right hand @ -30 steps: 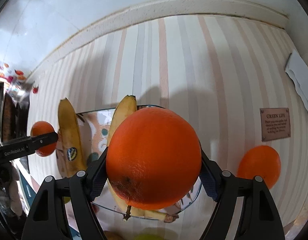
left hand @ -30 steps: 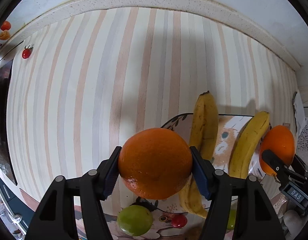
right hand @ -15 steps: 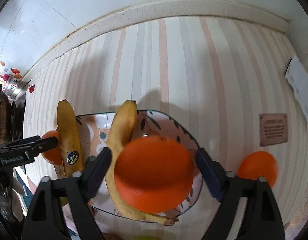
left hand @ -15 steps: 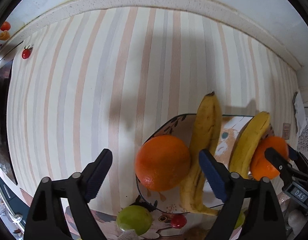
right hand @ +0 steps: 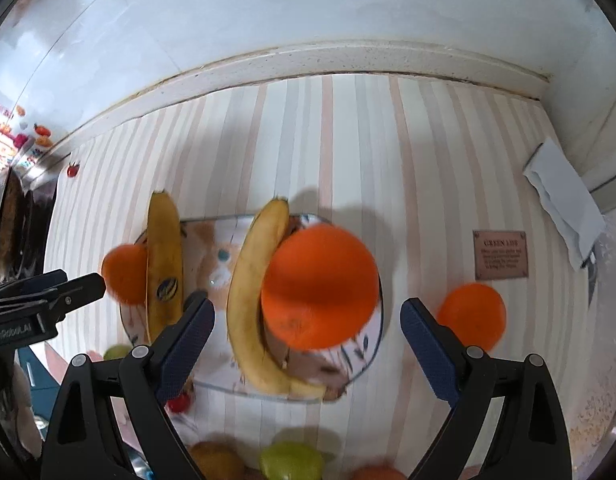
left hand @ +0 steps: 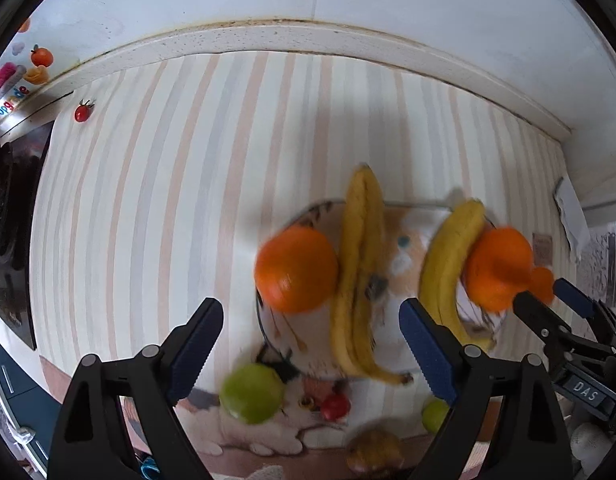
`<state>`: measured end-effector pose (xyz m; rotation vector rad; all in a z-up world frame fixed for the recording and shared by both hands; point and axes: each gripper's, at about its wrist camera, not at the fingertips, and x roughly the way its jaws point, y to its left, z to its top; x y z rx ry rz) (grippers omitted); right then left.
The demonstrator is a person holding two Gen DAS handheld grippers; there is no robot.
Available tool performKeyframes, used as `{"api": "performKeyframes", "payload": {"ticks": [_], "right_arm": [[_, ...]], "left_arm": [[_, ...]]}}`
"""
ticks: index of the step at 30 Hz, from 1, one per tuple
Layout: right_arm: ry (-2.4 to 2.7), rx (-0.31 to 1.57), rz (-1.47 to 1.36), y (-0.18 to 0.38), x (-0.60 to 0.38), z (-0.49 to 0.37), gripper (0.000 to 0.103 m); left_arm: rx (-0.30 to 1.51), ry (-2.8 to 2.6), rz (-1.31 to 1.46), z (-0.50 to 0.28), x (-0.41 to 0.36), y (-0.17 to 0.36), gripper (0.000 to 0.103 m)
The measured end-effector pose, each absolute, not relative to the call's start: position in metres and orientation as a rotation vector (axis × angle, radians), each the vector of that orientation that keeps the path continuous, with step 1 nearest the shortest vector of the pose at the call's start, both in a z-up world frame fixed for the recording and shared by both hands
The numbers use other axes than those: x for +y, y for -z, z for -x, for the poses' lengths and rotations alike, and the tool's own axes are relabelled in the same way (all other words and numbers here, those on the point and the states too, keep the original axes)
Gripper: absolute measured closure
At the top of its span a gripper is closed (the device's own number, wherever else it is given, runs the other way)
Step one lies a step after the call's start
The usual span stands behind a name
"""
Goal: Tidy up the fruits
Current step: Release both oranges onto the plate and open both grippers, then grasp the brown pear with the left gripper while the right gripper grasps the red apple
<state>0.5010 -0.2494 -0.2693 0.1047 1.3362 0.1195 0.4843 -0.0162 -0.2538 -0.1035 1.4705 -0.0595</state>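
Left gripper (left hand: 311, 322) and right gripper (right hand: 308, 322) both agape, empty. Two oranges (right hand: 320, 286) (left hand: 296, 269) on plate (right hand: 212, 386) beside bananas (left hand: 358, 276). Risk: round fruit at rim may roll off; third orange (right hand: 471, 316) on striped cloth.

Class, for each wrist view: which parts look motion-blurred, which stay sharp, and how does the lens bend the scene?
Left wrist view: the orange and green apple are smeared, the left gripper crisp. Right wrist view: the near orange is blurred, the right gripper sharp. Both views: fisheye curves the counter edge.
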Motion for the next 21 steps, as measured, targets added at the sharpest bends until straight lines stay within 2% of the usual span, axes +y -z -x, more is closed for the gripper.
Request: {"api": "performKeyframes", "payload": {"ticks": [21], "right_arm": [[-0.147, 1.157, -0.118, 0.174, -0.255, -0.396, 0.007]], "left_arm": [[1.307, 0.092, 0.054, -0.388, -0.05, 0.17, 0.013]]}}
